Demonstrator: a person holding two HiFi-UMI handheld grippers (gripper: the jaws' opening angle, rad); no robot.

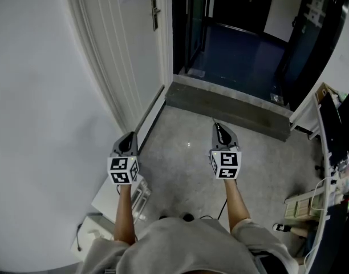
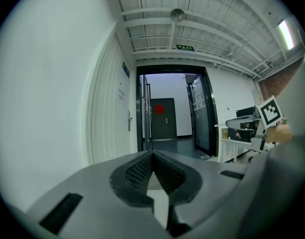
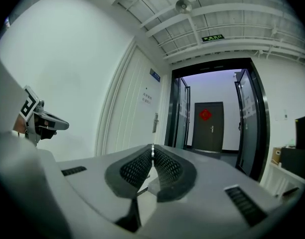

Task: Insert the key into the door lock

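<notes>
The white door (image 1: 126, 44) stands at the left of the dark doorway, with its metal handle and lock (image 1: 155, 13) high on its edge. The lock also shows far ahead in the left gripper view (image 2: 129, 121) and the right gripper view (image 3: 155, 122). My right gripper (image 1: 216, 125) is held level over the floor, shut on a thin silver key (image 3: 152, 149) whose tip pokes out between the jaw tips. My left gripper (image 1: 130, 136) hangs beside it near the wall, jaws shut with nothing between them (image 2: 153, 154). Both are well short of the door.
A grey threshold ramp (image 1: 228, 110) lies across the doorway. Beyond it a dark corridor ends at a dark door with a red ornament (image 3: 206, 115). Desks with clutter (image 1: 334, 170) line the right side. A white box (image 1: 114, 196) sits on the floor by the left wall.
</notes>
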